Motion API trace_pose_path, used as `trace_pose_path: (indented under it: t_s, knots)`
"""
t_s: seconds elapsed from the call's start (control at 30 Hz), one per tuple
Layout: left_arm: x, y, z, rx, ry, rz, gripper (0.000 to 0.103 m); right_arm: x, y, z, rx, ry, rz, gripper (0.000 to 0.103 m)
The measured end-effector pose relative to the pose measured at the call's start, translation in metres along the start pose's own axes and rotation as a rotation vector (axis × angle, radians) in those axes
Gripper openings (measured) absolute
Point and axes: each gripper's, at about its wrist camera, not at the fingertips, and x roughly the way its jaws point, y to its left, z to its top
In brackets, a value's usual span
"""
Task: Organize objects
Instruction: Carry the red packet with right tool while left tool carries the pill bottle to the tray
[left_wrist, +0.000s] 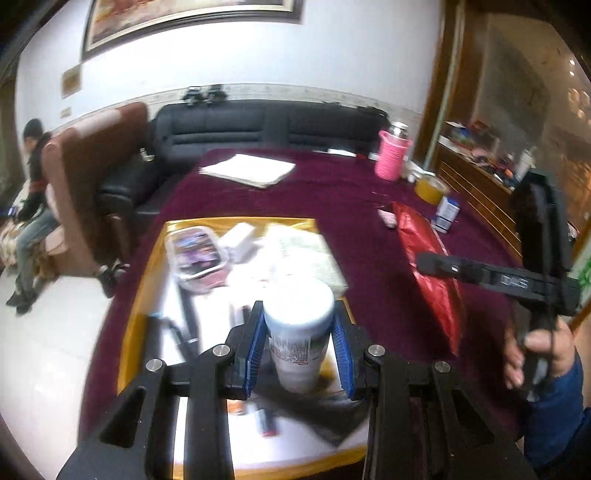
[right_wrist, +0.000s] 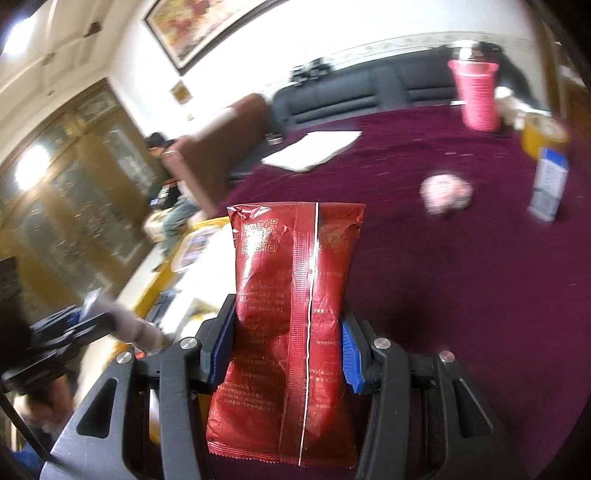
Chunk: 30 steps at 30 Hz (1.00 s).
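My left gripper (left_wrist: 298, 308) is shut on a white labelled bottle (left_wrist: 295, 354), its blue pads (left_wrist: 255, 350) pressing both sides. It hangs above a gold-rimmed tray (left_wrist: 240, 222) that holds a clear plastic box (left_wrist: 195, 254), papers, a black strap and pens. My right gripper (right_wrist: 288, 314) is shut on a red foil packet (right_wrist: 295, 295), gripped around its middle and standing upright over the maroon tablecloth (right_wrist: 461, 295). In the left wrist view the packet (left_wrist: 432, 280) and the right gripper (left_wrist: 443, 266) sit right of the tray. The right wrist view shows the left gripper (right_wrist: 74, 321) blurred at lower left.
A pink-sleeved flask (left_wrist: 391, 155), yellow tape roll (left_wrist: 430, 188), small blue-white carton (left_wrist: 447, 214) and pink lump (left_wrist: 388, 218) stand on the table's right. White papers (left_wrist: 247, 170) lie at the back. A black sofa (left_wrist: 258, 125), brown chair (left_wrist: 85, 177) and seated person (left_wrist: 33, 199) are beyond.
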Motion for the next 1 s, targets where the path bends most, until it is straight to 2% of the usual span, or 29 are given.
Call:
trace_pose_path:
  t_s: [0.13, 0.27, 0.5, 0.63, 0.8, 1.0]
  knots:
    - [-0.002, 0.023, -0.012, -0.046, -0.013, 0.030, 0.030, 0.014, 0.044, -0.006, -0.057, 0.041, 0.076, 0.048]
    - [-0.005, 0.049, -0.027, -0.082, -0.014, 0.049, 0.030, 0.037, 0.077, -0.006, -0.103, 0.098, 0.116, 0.048]
    - [-0.008, 0.074, -0.048, -0.114, 0.008, 0.018, 0.030, 0.072, 0.121, 0.003, -0.151, 0.162, 0.157, 0.048]
    - [-0.013, 0.086, -0.058, -0.124, 0.043, -0.052, 0.030, 0.087, 0.141, 0.006, -0.145, 0.187, 0.184, 0.048]
    - [-0.012, 0.085, -0.065, -0.097, 0.083, -0.125, 0.030, 0.110, 0.161, 0.007, -0.162, 0.219, 0.161, 0.048]
    - [0.000, 0.090, -0.063, -0.109, 0.108, -0.125, 0.030, 0.140, 0.171, 0.006, -0.182, 0.244, 0.092, 0.048]
